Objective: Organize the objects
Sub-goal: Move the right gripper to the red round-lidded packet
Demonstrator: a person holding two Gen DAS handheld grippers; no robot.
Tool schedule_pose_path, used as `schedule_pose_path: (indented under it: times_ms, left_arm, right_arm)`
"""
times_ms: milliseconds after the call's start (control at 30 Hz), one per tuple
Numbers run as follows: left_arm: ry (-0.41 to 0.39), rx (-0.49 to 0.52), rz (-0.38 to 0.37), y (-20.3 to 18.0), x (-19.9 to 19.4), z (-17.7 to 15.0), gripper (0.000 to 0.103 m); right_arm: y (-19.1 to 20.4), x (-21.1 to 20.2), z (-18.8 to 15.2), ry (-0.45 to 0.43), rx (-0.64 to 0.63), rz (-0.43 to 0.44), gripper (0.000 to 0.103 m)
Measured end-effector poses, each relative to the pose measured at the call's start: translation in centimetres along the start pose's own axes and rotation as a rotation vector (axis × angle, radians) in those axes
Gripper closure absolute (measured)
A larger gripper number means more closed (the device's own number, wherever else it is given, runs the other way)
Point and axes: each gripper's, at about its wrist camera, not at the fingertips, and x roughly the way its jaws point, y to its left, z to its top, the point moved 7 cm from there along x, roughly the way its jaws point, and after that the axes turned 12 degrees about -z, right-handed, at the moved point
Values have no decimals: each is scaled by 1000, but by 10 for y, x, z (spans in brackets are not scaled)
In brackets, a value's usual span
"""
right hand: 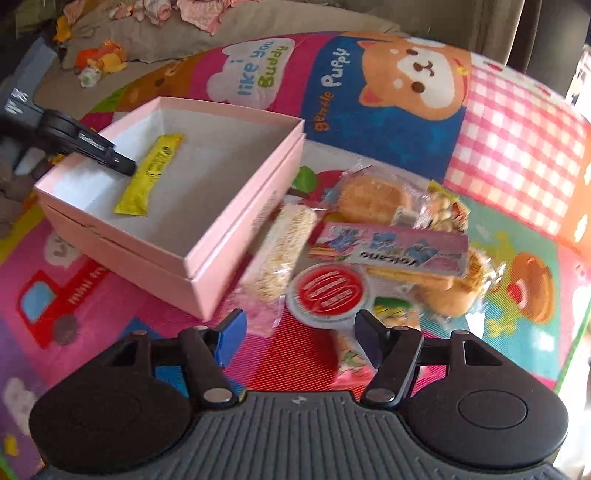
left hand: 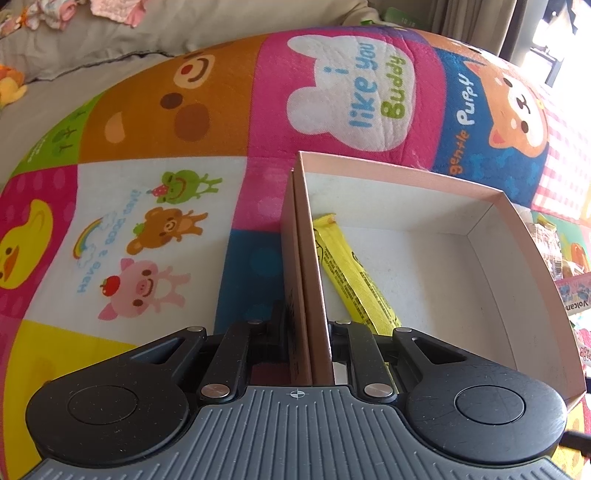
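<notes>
A pink cardboard box [right hand: 207, 258] lies open on a colourful play mat, with a yellow stick packet [right hand: 149, 175] inside. In the left wrist view my left gripper [left hand: 308, 328] is shut on the box's left wall [left hand: 306, 266], and the yellow packet [left hand: 351, 273] lies just inside it. From the right wrist view the left gripper [right hand: 110, 157] shows at the box's far left edge. My right gripper [right hand: 301, 338] is open and empty, hovering above a pile of snacks: a round red-lidded cup [right hand: 327, 293], a pink Volcano box [right hand: 391, 249], a rice-crisp bar [right hand: 280, 247] and wrapped buns [right hand: 373, 197].
The play mat [left hand: 155, 122] lies on a beige bed cover. Plush toys [right hand: 101, 59] and pink clothes [right hand: 199, 13] lie at the far edge. The snack pile sits right of the box, touching its right wall.
</notes>
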Motion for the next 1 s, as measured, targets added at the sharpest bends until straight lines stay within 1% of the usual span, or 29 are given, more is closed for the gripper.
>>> schedule_pose_path:
  times_ms: [33, 67, 167, 200, 267, 300, 367, 433, 467, 533, 567, 600, 633, 700, 767, 833, 867, 967, 1000]
  left_arm:
    - [2, 2, 1, 0, 0, 0, 87]
    - [2, 4, 2, -1, 0, 0, 87]
    - [-1, 6, -6, 0, 0, -1, 86]
    - [-2, 4, -10, 0, 0, -1, 86]
    - [-4, -1, -16, 1, 0, -1, 86]
    - [-4, -3, -16, 1, 0, -1, 86]
    - [-3, -5, -16, 1, 1, 0, 86]
    - [-3, -5, -16, 0, 0, 0, 86]
    - [-2, -3, -16, 0, 0, 0, 86]
    - [0, -1, -15, 0, 1, 0, 86]
    - [0, -2, -15, 0, 1, 0, 86]
    - [-1, -2, -15, 0, 1, 0, 86]
    - [-2, 0, -16, 0, 1, 0, 86]
    - [-6, -1, -20, 1, 1, 0, 86]
    - [-9, -3, -24, 1, 1, -1, 85]
    - [-8, -2, -22, 1, 1, -1, 85]
    - [-7, 0, -20, 1, 1, -1, 85]
    - [-5, 4, -18, 1, 1, -1, 85]
    - [-5, 3, -18, 1, 1, -1, 86]
  right_arm:
    - [7, -9, -3, -11, -5, 40, 38]
    - [13, -19, -5, -36, -31, 32, 38]
    - [15, -31, -5, -107, -122, -93, 38]
    - [10, -29, -3, -123, -159, -159, 38]
    - [-2, -17, 0, -117, -194, -242, 38]
    - [-11, -9, 2, -105, -190, -268, 38]
    - [-24, 5, 1, -66, -136, -266, 38]
    - [-32, 13, -4, -6, -48, -223, 38]
    - [-30, 11, -6, 12, -14, -176, 38]
    - [-14, -6, -9, 11, 28, -8, 38]
    - [-6, -15, -8, -4, 27, 43, 38]
    - [-2, -23, -5, -25, 13, 54, 38]
    - [1, -30, -2, -51, -14, 25, 37]
    - [-3, -30, 5, -79, -51, -73, 36]
    - [-15, -17, 8, -72, -48, -158, 35]
    - [-25, 1, 9, -55, -29, -216, 35]
    - [-28, 8, 9, -54, -29, -234, 35]
    - [-24, 22, 10, -53, -49, -223, 35]
    - [-21, 26, 11, -58, -75, -235, 35]
